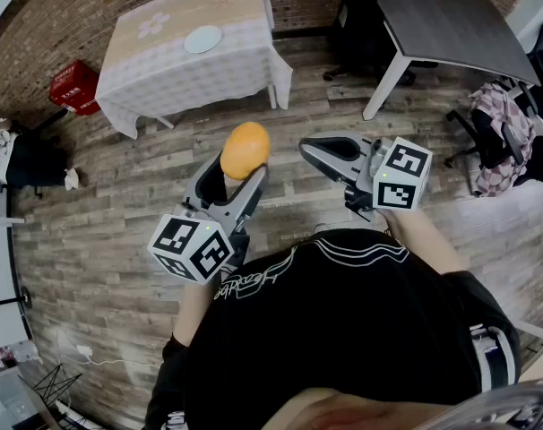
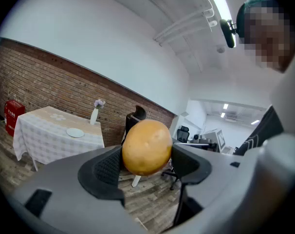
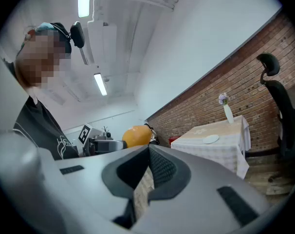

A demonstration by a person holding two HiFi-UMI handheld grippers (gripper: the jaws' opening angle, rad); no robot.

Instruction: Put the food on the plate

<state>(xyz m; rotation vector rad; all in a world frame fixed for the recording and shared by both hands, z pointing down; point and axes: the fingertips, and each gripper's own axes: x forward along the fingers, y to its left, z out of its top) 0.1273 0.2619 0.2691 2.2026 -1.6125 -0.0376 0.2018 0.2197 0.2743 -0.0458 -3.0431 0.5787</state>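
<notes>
An office: brick wall (image 1: 38, 47), grey desk (image 1: 451, 16), swivel chair (image 1: 357, 21), cloth-covered table (image 1: 195, 70).

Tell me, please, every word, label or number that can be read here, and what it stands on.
Nothing reads clearly.
On the black shirt: white script print across the chest, too warped to read.
On the red crate: white print on its side, too small to read.
On the marker cubes: black-and-white square codes only, no letters.
</notes>
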